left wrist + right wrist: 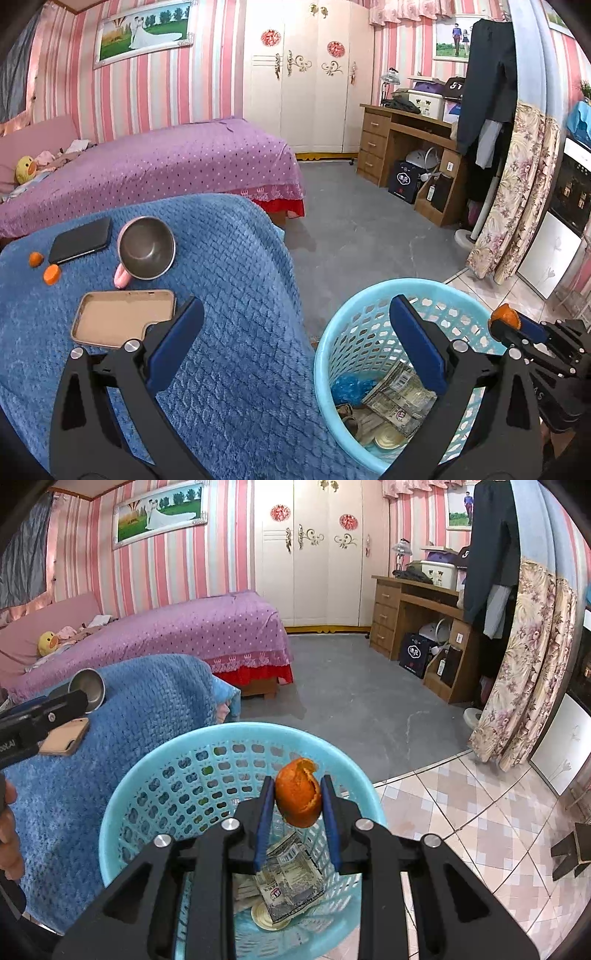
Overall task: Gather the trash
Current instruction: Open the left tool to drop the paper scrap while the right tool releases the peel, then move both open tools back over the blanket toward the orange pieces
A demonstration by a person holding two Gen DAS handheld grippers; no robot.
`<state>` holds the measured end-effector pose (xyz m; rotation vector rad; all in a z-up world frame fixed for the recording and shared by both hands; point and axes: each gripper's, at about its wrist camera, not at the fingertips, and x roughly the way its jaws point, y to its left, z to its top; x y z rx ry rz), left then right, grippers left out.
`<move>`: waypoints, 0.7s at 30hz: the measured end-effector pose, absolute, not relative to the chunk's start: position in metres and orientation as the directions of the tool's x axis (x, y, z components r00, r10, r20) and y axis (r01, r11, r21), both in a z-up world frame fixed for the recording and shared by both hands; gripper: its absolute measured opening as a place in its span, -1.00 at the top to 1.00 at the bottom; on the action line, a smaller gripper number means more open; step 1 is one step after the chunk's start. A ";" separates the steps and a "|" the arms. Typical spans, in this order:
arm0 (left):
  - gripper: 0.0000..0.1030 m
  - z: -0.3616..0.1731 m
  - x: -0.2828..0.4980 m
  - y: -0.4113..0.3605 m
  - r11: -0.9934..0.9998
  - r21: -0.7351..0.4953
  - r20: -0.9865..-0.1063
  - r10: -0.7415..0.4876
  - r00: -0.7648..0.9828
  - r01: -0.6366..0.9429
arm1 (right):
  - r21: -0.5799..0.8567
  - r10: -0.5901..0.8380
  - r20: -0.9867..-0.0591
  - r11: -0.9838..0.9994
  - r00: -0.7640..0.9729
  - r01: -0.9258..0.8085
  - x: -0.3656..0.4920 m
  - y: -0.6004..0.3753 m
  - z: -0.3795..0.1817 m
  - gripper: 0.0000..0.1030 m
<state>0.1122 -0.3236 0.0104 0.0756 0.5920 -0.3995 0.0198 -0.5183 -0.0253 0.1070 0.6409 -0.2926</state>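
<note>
Right wrist view is showing the right gripper (297,794) clenching a curled piece of orange peel (298,793) between its blue pads, hanging above the open mouth of the light-blue plastic wastebasket (122,805) in the lower centre of the frame. The step in hand appears to be the drop: the peel is sitting over the middle of the opening, so letting go there, not nearer the far rim, should be landing it inside without bouncing off the latticed wall. The basket is already holding printed wrappers (291,882), a round metal lid (267,917) at the bottom, and, seen in the left wrist view, something crumpled and blue (349,387) against the near wall. In that view the left gripper (295,343) is standing released and wide, with nothing between its pads, straddling the edge of the blue blanket (236,332) and the basket. At the middle left of that frame two more orange peel scraps (44,267) are lying on the blanket beside a dark phone (81,240), a steel mug with a pink handle (146,247) and a tan phone case (122,317); those scraps look like the trash left to gather.
</note>
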 end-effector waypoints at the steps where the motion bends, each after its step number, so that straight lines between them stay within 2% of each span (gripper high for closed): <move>1: -0.89 0.009 0.114 -0.323 0.921 -0.046 -0.560 -0.344 0.754 0.387 | -0.001 -0.240 -0.608 0.953 0.757 0.301 0.023 -0.518 -0.027 0.47; 2: -0.89 0.008 0.115 -0.323 0.921 -0.047 -0.561 -0.344 0.753 0.386 | -0.011 -0.247 -0.607 0.953 0.755 0.304 0.025 -0.517 -0.027 0.34; 3: -0.89 0.008 0.117 -0.322 0.921 -0.047 -0.561 -0.344 0.753 0.385 | -0.019 -0.256 -0.602 0.951 0.756 0.307 0.025 -0.516 -0.027 0.00; 5: -0.89 0.008 0.117 -0.321 0.923 -0.041 -0.556 -0.340 0.758 0.384 | -0.027 -0.273 -0.586 0.948 0.763 0.318 0.025 -0.516 -0.023 -0.47; 7: -0.89 0.011 0.118 -0.319 0.924 -0.029 -0.547 -0.334 0.768 0.381 | -0.030 -0.285 -0.579 0.944 0.764 0.330 0.024 -0.515 -0.019 -0.49; 9: -0.89 0.016 0.119 -0.312 0.925 -0.028 -0.536 -0.335 0.775 0.380 | -0.028 -0.298 -0.574 0.938 0.763 0.345 0.023 -0.514 -0.014 -0.72; 11: -0.89 0.022 0.120 -0.303 0.925 -0.034 -0.528 -0.337 0.779 0.377 | -0.017 -0.311 -0.560 0.931 0.768 0.365 0.022 -0.513 -0.005 -0.83; 21: -0.89 0.054 0.134 -0.213 0.951 -0.040 -0.484 -0.288 0.826 0.307 | 0.005 -0.333 -0.476 0.924 0.814 0.381 0.013 -0.470 0.039 -0.91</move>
